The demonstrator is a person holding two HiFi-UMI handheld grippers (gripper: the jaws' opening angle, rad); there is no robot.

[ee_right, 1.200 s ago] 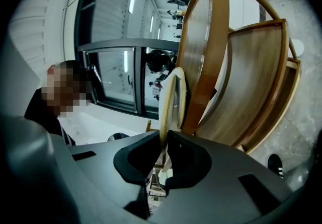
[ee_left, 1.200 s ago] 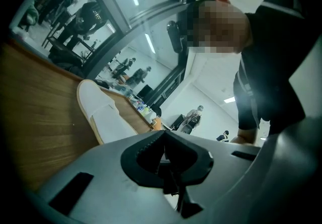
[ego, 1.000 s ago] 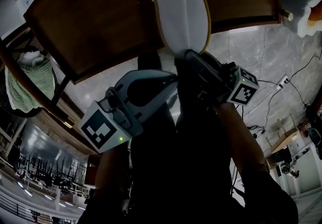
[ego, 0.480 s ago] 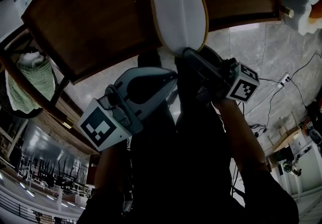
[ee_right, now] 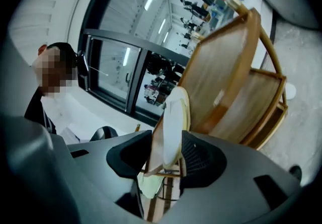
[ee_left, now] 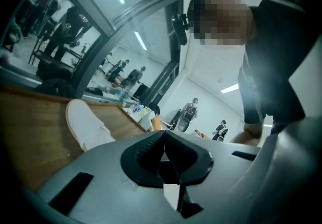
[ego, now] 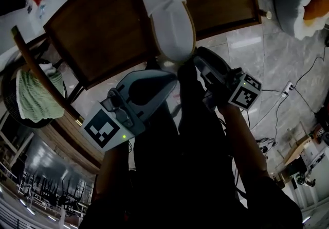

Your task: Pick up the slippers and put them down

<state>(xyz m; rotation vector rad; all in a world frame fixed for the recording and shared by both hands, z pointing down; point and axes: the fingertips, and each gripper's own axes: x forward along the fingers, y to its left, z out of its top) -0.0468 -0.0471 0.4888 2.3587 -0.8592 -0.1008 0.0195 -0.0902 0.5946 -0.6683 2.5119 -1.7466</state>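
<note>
A white slipper [ego: 164, 12] with a tan rim lies flat on the dark wooden seat [ego: 103, 27]. Its heel points toward me. My right gripper [ego: 198, 57] sits just off that heel. Its jaws have just been opening and now stand open. In the right gripper view [ee_right: 166, 155] the slipper [ee_right: 171, 117] shows edge-on between the pads, with a gap on each side. My left gripper [ego: 172, 75] hangs beside the heel on the left, shut and empty. The left gripper view [ee_left: 163, 142] has the slipper [ee_left: 83, 127] off to the left on the wood.
A dark basket holding a green cloth [ego: 33, 94] hangs left of the seat. A grey cushion [ego: 293, 1] lies on the marble floor at upper right. Cables [ego: 298, 81] trail across the floor on the right. The seat's wooden frame [ee_right: 261, 112] stands right of the jaws.
The right gripper's jaws have parted from the slipper's heel and drawn back a little. The slipper rests on the seat. Both grippers have shifted slightly.
</note>
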